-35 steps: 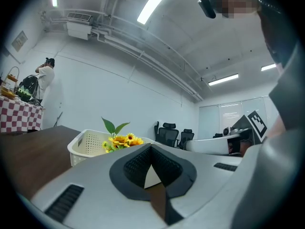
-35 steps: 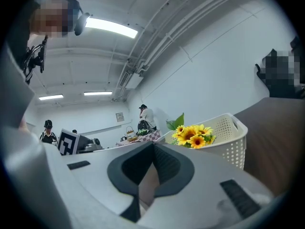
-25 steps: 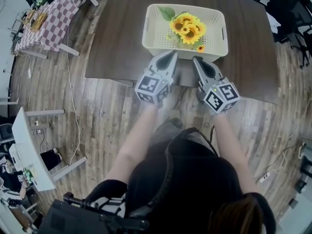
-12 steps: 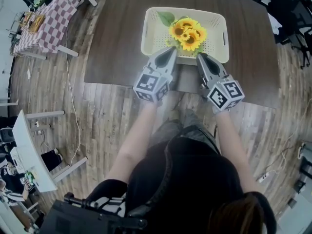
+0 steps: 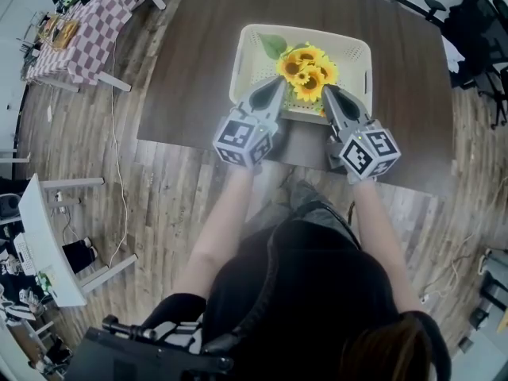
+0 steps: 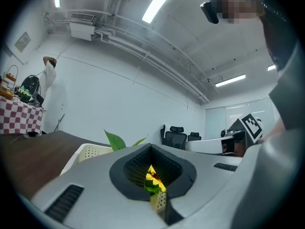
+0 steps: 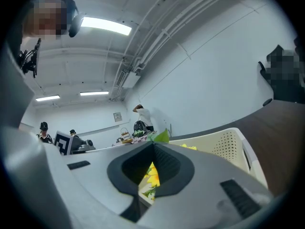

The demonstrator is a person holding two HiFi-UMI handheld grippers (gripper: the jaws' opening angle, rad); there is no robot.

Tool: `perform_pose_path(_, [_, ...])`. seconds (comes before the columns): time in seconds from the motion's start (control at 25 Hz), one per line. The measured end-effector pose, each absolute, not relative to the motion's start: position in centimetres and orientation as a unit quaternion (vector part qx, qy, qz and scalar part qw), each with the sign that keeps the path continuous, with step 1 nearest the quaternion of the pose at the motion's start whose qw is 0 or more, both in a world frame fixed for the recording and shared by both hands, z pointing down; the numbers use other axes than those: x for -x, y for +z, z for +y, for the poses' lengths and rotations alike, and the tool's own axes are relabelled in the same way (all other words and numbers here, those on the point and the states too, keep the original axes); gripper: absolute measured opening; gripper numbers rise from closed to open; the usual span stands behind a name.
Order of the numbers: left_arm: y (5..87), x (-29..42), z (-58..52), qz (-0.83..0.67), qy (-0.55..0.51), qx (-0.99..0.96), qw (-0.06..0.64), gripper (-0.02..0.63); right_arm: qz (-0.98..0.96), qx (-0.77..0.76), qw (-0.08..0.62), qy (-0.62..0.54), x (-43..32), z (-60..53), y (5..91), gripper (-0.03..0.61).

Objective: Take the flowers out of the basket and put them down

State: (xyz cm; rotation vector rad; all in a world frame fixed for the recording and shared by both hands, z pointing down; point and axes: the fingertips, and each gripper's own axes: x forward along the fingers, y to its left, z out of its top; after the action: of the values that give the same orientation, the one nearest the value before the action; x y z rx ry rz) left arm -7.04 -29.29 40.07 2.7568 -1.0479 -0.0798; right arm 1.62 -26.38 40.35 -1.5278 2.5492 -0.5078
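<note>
Left gripper (image 5: 279, 83) and right gripper (image 5: 327, 93): jaws together, empty, at near rim of basket (image 5: 350, 49) on table (image 5: 198, 70). Flowers (image 5: 306, 64) lying inside, just ahead. Risk: crushing blooms or shoving light basket if pushed in without opening first.

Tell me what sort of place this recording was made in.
Probably an office or lab workroom. There are swivel office chairs at the back, overhead strip lights, and a dark table on wood-plank flooring holding the basket of sunflowers.
</note>
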Motion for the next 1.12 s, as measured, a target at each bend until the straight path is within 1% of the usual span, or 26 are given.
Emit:
perform_pose_path(0.32, [40.4,7.0,-30.7,-0.366,-0.006,-0.923,0.118,0.000,0.838,0.506,0.053,-0.197,-3.2,-28.6,40.7,0.003])
perform_pose_path(0.56, [40.2,6.7,-32.3,-0.376,0.004,-0.919,0.118,0.000,0.837,0.501,0.036,-0.215,-3.4,-30.5,41.0,0.003])
perform_pose_path(1.12, [42.2,6.0,-34.5,-0.389,0.051,-0.906,0.156,0.000,0.795,0.519,-0.049,-0.309,-6.4,-32.6,45.1,0.006])
